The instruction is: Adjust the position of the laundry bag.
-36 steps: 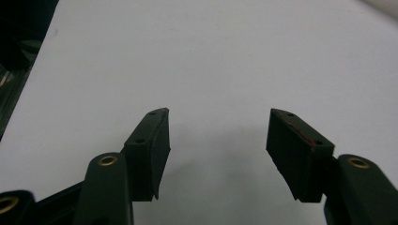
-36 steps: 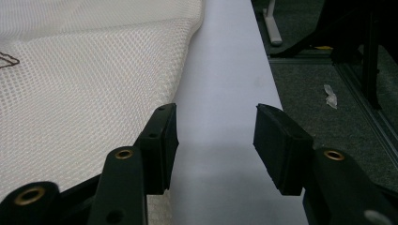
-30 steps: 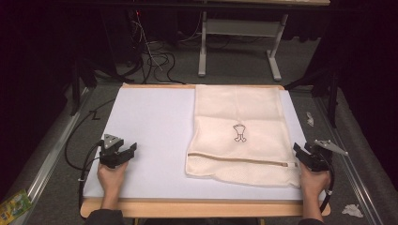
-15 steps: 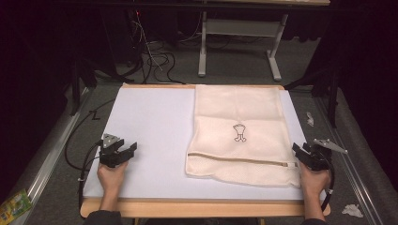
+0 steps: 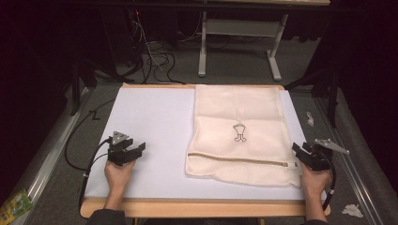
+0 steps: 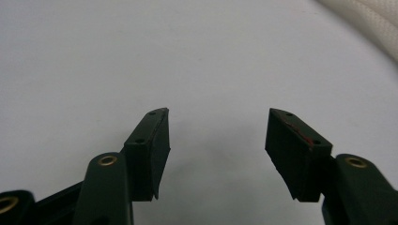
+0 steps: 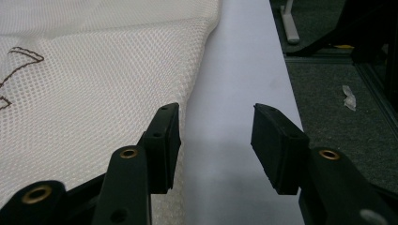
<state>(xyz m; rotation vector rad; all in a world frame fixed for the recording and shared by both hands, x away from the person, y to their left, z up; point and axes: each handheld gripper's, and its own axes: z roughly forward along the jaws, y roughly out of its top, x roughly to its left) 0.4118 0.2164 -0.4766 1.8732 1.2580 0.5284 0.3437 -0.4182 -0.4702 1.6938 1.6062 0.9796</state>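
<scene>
Cream mesh laundry bag, long axis running away from the person. Right gripper nearer, jaws wide apart and empty at its edge; left gripper also agape, well apart.

I'm seeing a cream mesh cloth bag looking rough, lying on a smooth matt white worktop with wood edging.

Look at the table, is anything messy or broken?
Nothing on the table looks broken. The cream mesh laundry bag lies flat on the white table mat, zipper closed. The only mess is off the table: crumpled white paper scraps on the grey floor at the right, and a green packet at the left.
</scene>
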